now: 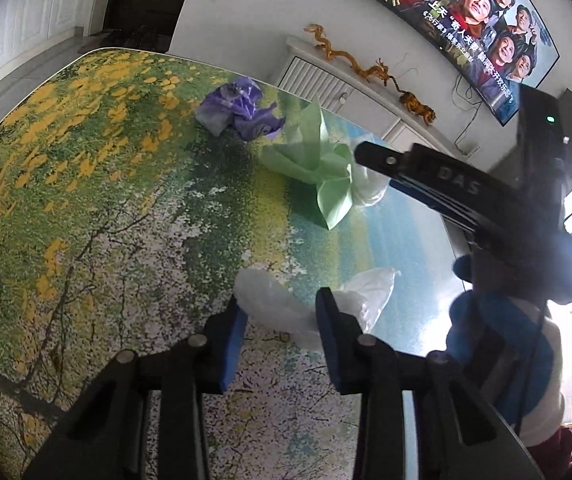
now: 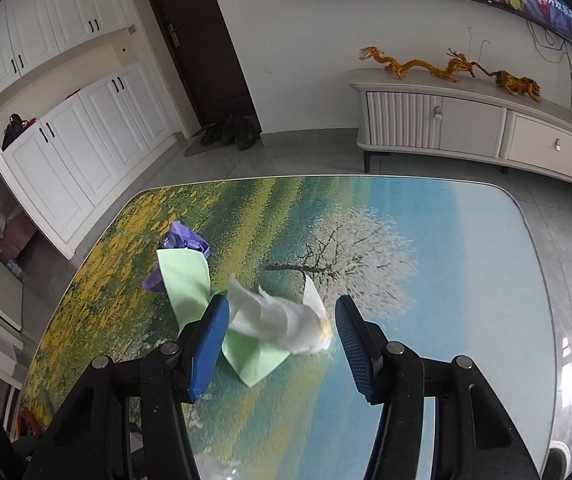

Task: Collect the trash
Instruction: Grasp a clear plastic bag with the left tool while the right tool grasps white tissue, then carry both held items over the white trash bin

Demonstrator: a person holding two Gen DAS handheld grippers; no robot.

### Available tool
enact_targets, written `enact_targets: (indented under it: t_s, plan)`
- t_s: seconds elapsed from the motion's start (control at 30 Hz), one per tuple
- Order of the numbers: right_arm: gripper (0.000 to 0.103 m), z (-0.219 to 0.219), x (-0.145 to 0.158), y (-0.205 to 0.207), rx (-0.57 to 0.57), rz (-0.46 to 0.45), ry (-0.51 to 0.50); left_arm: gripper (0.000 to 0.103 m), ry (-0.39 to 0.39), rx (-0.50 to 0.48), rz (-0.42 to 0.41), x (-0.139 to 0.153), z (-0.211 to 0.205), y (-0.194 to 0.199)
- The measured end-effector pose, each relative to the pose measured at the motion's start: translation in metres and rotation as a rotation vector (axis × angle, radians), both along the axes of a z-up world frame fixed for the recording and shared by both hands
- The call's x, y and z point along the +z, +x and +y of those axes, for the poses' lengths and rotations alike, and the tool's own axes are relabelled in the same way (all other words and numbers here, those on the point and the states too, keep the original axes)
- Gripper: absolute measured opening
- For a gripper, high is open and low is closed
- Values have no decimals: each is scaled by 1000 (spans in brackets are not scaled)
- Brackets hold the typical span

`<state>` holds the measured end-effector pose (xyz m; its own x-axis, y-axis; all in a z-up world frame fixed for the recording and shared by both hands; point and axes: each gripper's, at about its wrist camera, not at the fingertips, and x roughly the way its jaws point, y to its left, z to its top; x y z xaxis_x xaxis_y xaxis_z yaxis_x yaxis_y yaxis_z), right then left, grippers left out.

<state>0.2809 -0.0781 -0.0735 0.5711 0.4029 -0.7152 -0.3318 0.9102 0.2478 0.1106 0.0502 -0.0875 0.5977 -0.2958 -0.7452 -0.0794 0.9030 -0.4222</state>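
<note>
Several pieces of trash lie on a table with a landscape-print top (image 1: 86, 200). In the left wrist view my left gripper (image 1: 282, 308) is open around a crumpled clear plastic bag (image 1: 286, 304). Beyond it lie a green paper (image 1: 314, 156), a purple wrapper (image 1: 238, 108) and a white tissue (image 1: 366, 188), with my right gripper (image 1: 370, 152) above the tissue. In the right wrist view my right gripper (image 2: 282, 316) is open around the white tissue (image 2: 282, 320), which lies on the green paper (image 2: 186, 280). The purple wrapper (image 2: 186, 244) is behind it.
The table's far edge (image 2: 326, 178) and right edge (image 2: 542, 280) drop to a grey tiled floor. A white cabinet (image 2: 466, 124) with dragon figures stands by the wall under a TV (image 1: 466, 12). White cupboards (image 2: 66, 140) and a dark door (image 2: 198, 40) are at left.
</note>
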Motion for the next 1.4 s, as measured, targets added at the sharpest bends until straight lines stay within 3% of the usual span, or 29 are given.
enact_targets:
  t_s: [0.1,0.17,0.37,0.8,1.17,1.4]
  plan:
    - [49,1,-9,7,16,19,16,25,-1,-6,-2,0,0,1]
    - [29,-3,-13,8,14,30,32,22,-2,-12,-4,0,-2,2]
    - [12,-18,-13,-7,13,28,49,11,-2,-31,-15,2,-6,3]
    - [9,-66,27,-96,-71,-31,150,4,-3,-60,-112,38,-18,-29]
    - [9,-144,49,-190,-265,-82,223,4,5,-100,-193,79,-40,-61]
    - [9,-195,53,-231,-404,-103,252,4,14,-188,-220,100,-79,-67]
